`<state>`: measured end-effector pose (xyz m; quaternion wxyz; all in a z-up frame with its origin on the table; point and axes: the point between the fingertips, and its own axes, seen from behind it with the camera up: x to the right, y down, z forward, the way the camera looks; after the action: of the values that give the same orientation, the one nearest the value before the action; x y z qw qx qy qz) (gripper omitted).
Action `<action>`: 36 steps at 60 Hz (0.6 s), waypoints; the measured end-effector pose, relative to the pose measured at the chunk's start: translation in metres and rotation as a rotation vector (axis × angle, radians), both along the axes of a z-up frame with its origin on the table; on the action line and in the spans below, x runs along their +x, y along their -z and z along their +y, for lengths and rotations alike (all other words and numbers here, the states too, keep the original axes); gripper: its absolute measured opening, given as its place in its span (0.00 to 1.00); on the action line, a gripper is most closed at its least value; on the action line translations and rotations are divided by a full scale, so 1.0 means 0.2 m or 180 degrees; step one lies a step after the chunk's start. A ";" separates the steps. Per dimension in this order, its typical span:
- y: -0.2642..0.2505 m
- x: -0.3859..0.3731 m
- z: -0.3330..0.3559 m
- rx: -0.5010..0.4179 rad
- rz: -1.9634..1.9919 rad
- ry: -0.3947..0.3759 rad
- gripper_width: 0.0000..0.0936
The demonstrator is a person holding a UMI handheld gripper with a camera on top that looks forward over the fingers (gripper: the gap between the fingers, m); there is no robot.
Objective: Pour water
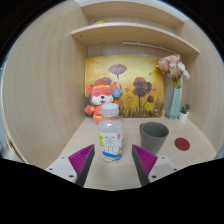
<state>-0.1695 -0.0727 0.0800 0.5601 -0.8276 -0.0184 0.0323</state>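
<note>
Bottle between the spread fingers, cup just beyond.

Past the gripper [113,160] a light table [195,150] runs to a flower painting [123,84] under two shelves [125,32]. A vase [174,100] stands far right, a toy [103,97] behind the bottle [110,135]. The bottle stands on the table between the wide-set pads [82,160], gaps either side. The grey cup [153,135] sits ahead-right, a red coaster [182,144] beyond it.

One bottle [110,137], one grey cup [154,136], one plush toy [103,99], one flower vase [174,102], one red coaster [182,144]
</note>
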 end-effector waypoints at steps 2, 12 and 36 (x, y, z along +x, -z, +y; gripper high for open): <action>0.01 -0.01 0.05 0.0018 0.0013 0.0010 0.82; 0.06 -0.02 0.28 0.0059 -0.0079 0.0017 0.81; 0.00 -0.08 0.48 0.0672 0.0002 0.0000 0.47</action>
<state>-0.1861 0.0231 0.0793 0.6442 -0.7640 -0.0216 0.0304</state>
